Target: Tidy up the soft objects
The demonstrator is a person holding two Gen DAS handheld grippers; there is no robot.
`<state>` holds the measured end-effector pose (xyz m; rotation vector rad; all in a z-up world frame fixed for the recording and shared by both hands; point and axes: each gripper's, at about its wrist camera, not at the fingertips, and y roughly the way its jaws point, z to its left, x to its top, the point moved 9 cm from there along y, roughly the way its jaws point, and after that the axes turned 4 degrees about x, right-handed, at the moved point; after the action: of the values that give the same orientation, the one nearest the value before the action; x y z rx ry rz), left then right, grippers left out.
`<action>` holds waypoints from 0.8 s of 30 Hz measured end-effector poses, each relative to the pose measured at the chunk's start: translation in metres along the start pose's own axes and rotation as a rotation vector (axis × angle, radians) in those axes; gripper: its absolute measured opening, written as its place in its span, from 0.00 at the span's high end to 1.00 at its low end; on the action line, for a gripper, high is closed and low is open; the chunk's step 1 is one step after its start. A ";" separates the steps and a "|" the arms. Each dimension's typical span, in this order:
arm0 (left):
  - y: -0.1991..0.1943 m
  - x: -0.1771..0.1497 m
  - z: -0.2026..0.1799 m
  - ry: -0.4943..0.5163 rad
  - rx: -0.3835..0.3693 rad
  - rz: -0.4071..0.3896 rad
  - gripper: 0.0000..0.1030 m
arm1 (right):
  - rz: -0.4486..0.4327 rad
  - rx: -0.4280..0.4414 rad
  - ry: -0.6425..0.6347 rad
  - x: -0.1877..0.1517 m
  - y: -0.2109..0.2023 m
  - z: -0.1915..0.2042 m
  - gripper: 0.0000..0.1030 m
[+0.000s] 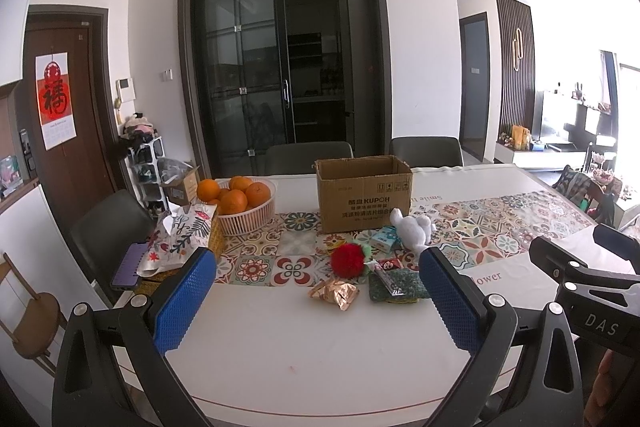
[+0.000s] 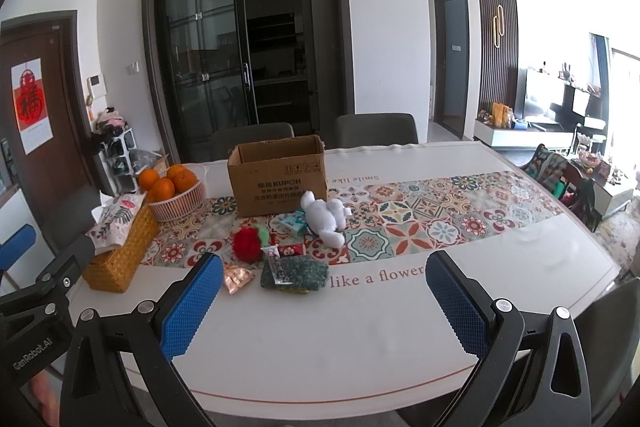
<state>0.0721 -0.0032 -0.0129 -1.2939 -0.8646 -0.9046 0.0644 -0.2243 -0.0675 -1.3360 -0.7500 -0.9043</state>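
- A white basket [image 1: 250, 219] of oranges [image 1: 234, 191] is sitting on the counter [image 1: 304, 343], near the left end of the patterned runner [image 1: 472, 227].
- A woven yellow box [image 2: 120, 259] is standing beside the basket, with a floral cloth [image 2: 116, 223] lying over its top.
- A phone [image 1: 128, 265] is resting at the counter's left edge.
- Two grey chairs [image 1: 426, 151] are standing at the far side, before the dark glass sliding doors [image 1: 280, 67].
- A red calendar [image 1: 54, 101] is hanging on the brown door [image 1: 76, 155] at the left.
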 end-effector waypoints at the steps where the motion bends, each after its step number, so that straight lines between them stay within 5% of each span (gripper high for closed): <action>1: 0.000 0.000 0.000 0.000 0.000 0.000 0.00 | 0.000 -0.002 0.000 0.000 0.000 0.000 0.00; 17: 0.001 -0.002 -0.003 0.001 -0.004 0.007 0.00 | 0.015 0.002 0.003 -0.004 0.002 0.001 0.00; 24: 0.030 -0.023 -0.003 0.016 -0.022 0.070 0.00 | 0.082 0.005 -0.010 -0.015 0.032 0.005 0.01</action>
<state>0.0901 -0.0033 -0.0456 -1.3264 -0.7940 -0.8707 0.0857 -0.2172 -0.0950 -1.3579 -0.6997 -0.8307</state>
